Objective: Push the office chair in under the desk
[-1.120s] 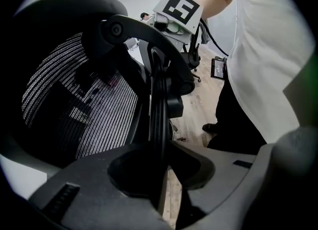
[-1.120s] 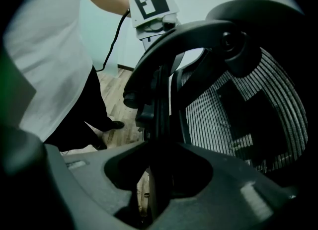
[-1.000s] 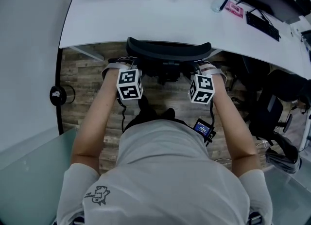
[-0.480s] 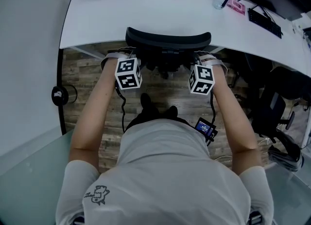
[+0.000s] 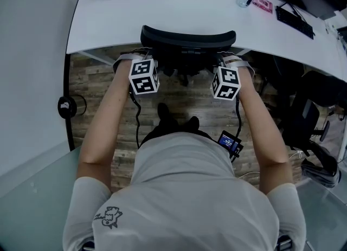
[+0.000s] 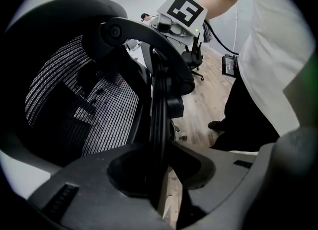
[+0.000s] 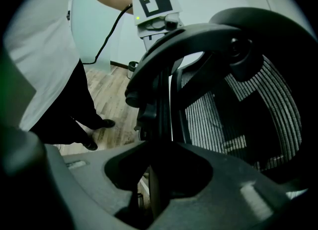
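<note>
Just ahead of us the office chair [image 5: 187, 37] sits crosswise at the desk [image 5: 162, 19] edge, our left gripper [image 6: 161, 174] and right gripper [image 7: 158, 174] each pinching one side of its back.

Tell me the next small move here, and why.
Probably open the left gripper and right gripper and let go: both clamp the office chair frame, and in the head view its backrest already reaches the desk edge, so little travel seems left.
</note>
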The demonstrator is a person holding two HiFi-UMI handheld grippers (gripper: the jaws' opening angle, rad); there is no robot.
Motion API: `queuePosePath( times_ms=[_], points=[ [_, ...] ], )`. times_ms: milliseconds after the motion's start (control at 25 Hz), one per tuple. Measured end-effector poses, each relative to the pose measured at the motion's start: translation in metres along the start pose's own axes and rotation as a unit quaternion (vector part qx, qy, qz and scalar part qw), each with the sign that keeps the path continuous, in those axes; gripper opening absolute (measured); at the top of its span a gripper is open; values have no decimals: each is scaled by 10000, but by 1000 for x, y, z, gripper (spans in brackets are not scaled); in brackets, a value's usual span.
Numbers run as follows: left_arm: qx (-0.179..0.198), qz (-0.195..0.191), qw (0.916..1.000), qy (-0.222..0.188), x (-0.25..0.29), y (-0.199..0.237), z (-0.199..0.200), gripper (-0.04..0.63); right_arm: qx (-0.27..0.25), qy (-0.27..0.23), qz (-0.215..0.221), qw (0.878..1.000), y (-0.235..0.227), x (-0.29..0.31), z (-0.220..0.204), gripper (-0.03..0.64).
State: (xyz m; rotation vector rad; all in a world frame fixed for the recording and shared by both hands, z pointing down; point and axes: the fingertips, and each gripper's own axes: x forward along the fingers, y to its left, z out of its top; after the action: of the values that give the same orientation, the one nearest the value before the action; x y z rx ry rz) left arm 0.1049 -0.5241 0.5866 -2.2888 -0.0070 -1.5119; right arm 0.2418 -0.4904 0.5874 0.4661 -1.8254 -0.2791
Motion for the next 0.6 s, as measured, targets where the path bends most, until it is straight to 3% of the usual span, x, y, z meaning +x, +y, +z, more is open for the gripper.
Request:
queuePosePath(
  times_ms=[440, 600],
  points=[
    [-101, 596, 9980, -163, -5, 5, 4, 156, -63, 92, -420, 9991, -7, -5, -2, 167],
    [-412, 799, 9953, -357, -21, 7, 10, 164, 121, -67, -568, 9983, -8, -23, -4, 178]
  ],
)
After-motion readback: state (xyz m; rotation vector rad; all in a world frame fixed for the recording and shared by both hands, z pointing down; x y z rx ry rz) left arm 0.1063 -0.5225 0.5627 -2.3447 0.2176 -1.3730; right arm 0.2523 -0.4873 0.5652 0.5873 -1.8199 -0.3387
